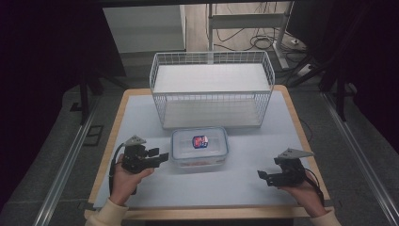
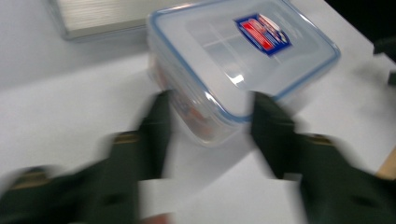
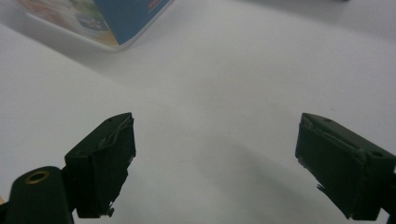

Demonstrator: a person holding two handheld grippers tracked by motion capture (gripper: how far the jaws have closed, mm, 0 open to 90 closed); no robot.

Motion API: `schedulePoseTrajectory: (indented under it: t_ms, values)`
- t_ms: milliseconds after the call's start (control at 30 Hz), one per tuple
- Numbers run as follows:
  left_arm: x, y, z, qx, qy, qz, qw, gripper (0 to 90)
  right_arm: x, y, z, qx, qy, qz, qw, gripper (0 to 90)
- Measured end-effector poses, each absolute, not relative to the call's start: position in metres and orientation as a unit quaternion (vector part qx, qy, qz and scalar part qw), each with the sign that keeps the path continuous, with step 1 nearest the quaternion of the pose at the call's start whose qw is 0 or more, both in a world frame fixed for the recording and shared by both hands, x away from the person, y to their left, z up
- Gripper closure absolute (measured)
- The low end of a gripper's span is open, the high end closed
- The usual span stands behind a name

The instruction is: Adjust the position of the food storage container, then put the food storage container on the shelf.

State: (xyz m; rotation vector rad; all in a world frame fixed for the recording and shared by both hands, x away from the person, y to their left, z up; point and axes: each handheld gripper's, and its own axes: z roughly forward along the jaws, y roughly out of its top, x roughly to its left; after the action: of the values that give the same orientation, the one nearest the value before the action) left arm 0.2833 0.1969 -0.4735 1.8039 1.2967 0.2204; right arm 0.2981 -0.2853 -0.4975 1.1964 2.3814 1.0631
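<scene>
One clear plastic food container (image 1: pixel 199 147) with a blue-edged snap lid and a red-and-blue sticker sits near the middle of the white-topped table (image 1: pixel 141 117), just in front of the white wire basket (image 1: pixel 211 89). Orange-red contents show through its wall, too blurred to name.

Your left tongs (image 1: pixel 160 157) stand apart, just beside the container's left side. In the left gripper view the left tongs (image 2: pixel 210 119) straddle the near corner of the box, one jaw on either side, pads not pressing on it as far as the blur lets me tell. So nothing is held there.

Step in hand, as I read it: taking hold of the container from the left, likely to lift or steady it, maybe for the basket behind.

Do it well:
- Don't clamp on a corner. Rounded plastic will likely slip or twist out. Slide along to a straight stretch of wall or the lid's rim first.
- Keep the tongs level with the wall and get both pads square on it before you close.
- Close slowly; the thin plastic will flex and the lid could pop.
- Slow down, the left gripper view is smeared.

Your right tongs (image 1: pixel 264 176) rest well apart from the container, near the table's right front, jaws wide apart over bare table, holding nothing. A colourful printed box corner (image 3: pixel 93 18) shows at the top of the right gripper view. Bring the right tongs to the container's opposite side if the box feels heavy; a two-sided hold would be safer than one.
</scene>
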Motion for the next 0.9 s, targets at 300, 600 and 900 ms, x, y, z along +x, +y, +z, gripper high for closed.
schedulePoseTrajectory:
  t_ms: [300, 600, 900]
  values:
    - [0.287, 0.196, -0.476, 0.728, 0.525, 0.073, 0.435, 20.2, 0.301, -0.282, -0.494, 0.405, 0.814, 0.391, 0.146, 11.9]
    - [0.299, 0.197, -0.48, 0.717, 0.545, 0.06, 0.431, 15.8, 0.315, -0.274, -0.482, 0.402, 0.807, 0.417, 0.115, 14.0]
    - [0.319, 0.195, -0.483, 0.709, 0.56, 0.055, 0.426, 14.1, 0.332, -0.25, -0.471, 0.398, 0.809, 0.423, 0.085, 16.3]
